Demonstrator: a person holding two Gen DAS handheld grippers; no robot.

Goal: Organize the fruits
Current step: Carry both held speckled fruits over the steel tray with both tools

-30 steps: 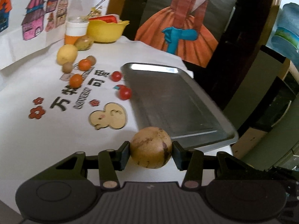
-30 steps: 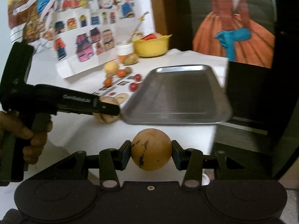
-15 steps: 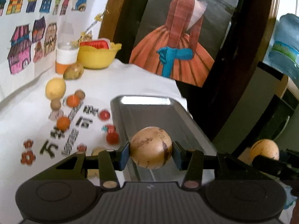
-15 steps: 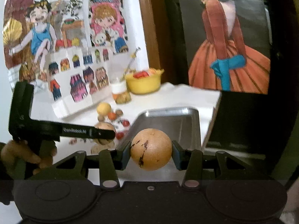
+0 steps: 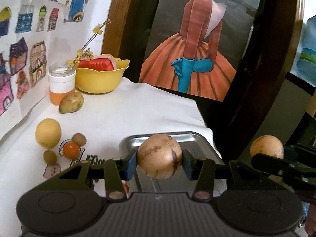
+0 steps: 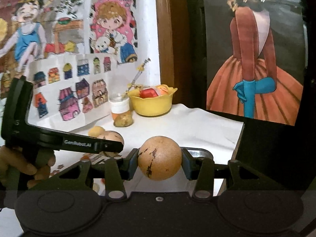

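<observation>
Left gripper [image 5: 159,163] jaws clamp a round tan fruit [image 5: 159,156] above the metal tray [image 5: 189,138] on the bench [image 5: 138,114]. Right gripper [image 6: 159,163] jaws clamp a brown fruit [image 6: 159,158] above the tray's edge.

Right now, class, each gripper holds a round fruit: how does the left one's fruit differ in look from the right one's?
The left gripper's fruit is paler tan and glossy, with long brown streaks; the right gripper's fruit is deeper orange-brown and matte, with small dark blotches. The left gripper hangs over the metal tray; the right gripper is near the tray's edge. Both are round, similar in size, and clamped at their sides.
</observation>
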